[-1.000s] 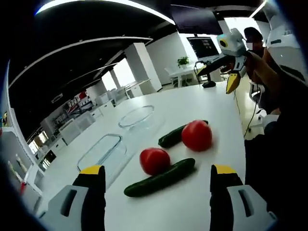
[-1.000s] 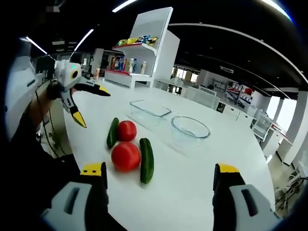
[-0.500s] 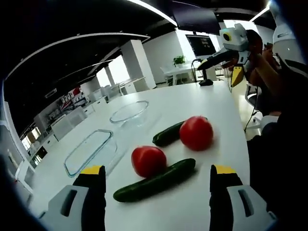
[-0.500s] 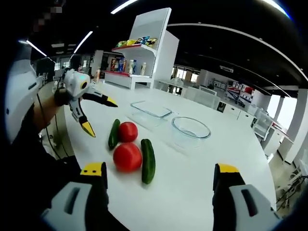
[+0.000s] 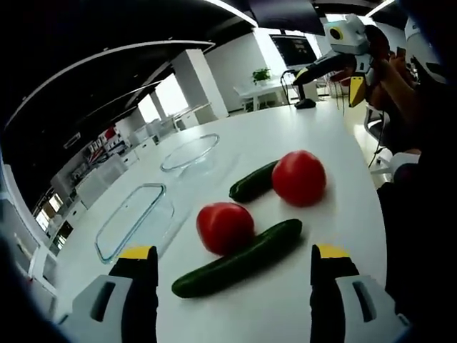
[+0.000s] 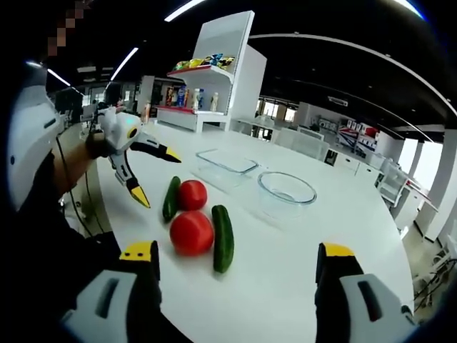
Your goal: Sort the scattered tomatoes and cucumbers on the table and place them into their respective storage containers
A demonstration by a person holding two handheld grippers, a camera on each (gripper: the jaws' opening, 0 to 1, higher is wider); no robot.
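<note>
In the left gripper view, nothing is sorted yet. Two round red tomatoes (image 5: 225,227) (image 5: 298,178) and two long dark green cucumbers (image 5: 239,259) (image 5: 252,183) lie bunched together on the white desk (image 5: 328,214). The clear glass box (image 5: 132,220) and the clear round glass bowl (image 5: 188,152) sit beyond them with nothing inside. The left tongs (image 5: 227,266) gape wide, holding nothing.

In the right gripper view, the same shiny, smooth food lies near the middle of the desk. The right tongs (image 6: 237,261) are spread apart too, with nothing between them.
</note>
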